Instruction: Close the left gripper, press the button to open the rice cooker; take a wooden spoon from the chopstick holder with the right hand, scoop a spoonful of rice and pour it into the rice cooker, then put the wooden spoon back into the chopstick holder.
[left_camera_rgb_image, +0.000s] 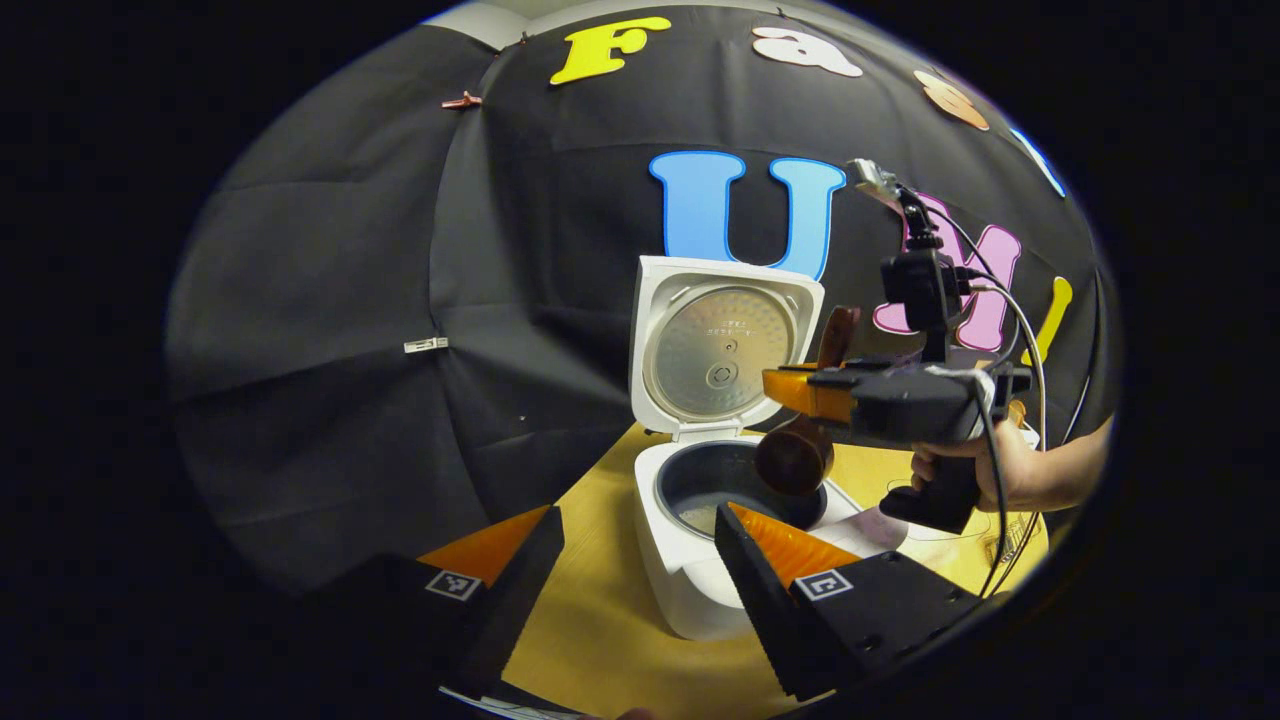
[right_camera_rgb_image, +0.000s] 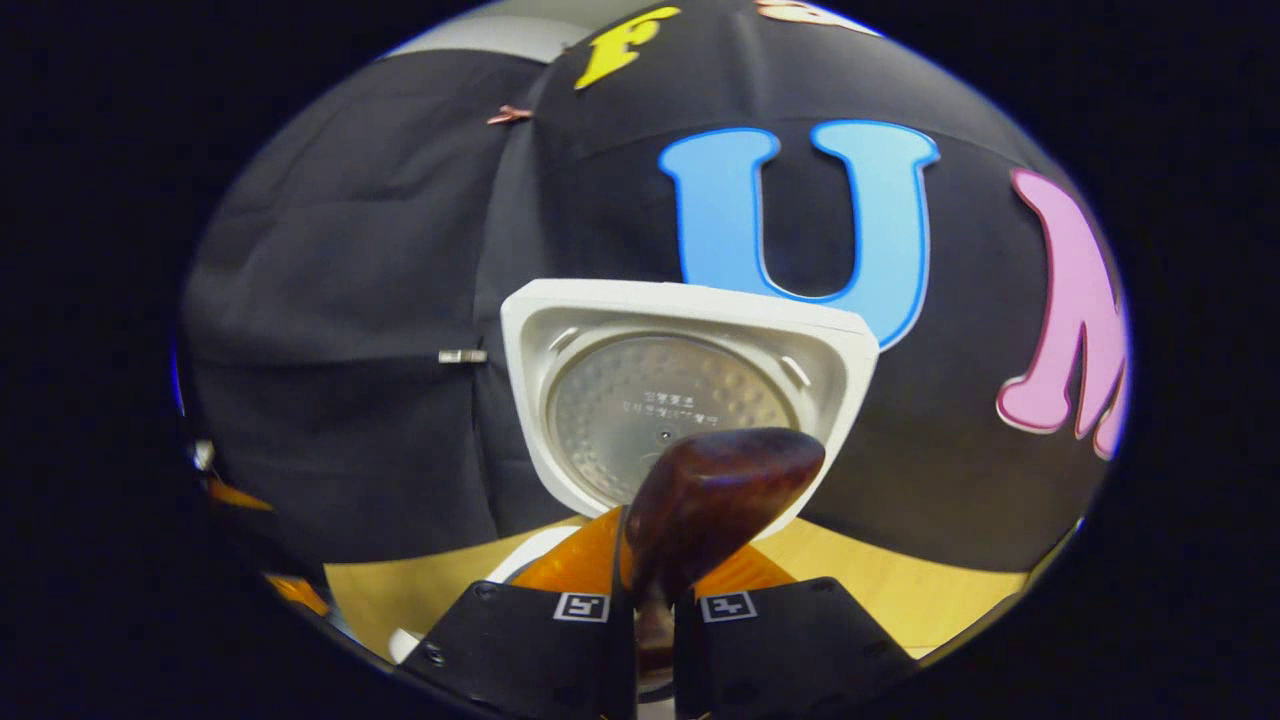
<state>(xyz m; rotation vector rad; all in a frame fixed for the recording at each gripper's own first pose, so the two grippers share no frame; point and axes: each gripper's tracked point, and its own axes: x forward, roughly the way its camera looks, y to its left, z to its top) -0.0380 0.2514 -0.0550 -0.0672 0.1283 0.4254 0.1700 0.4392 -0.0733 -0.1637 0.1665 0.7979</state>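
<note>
The white rice cooker (left_camera_rgb_image: 690, 580) stands on the wooden table with its lid (left_camera_rgb_image: 722, 350) raised upright. A little pale rice lies in its dark inner pot (left_camera_rgb_image: 700, 490). My right gripper (left_camera_rgb_image: 815, 395), held by a hand, hovers over the pot's right side, shut on a dark wooden spoon (left_camera_rgb_image: 795, 458). The spoon's bowl hangs down just above the pot and its handle points up. In the right gripper view the spoon (right_camera_rgb_image: 715, 500) sits clamped in my right gripper (right_camera_rgb_image: 645, 590), in front of the lid (right_camera_rgb_image: 690, 390). My left gripper (left_camera_rgb_image: 635, 530) is open, low in front of the cooker.
A clear container (left_camera_rgb_image: 950, 535) sits on the table (left_camera_rgb_image: 590, 640) to the right of the cooker, partly hidden behind the hand (left_camera_rgb_image: 1000, 470). Cables hang from the right gripper. The booth's black cloth wall stands close behind the cooker.
</note>
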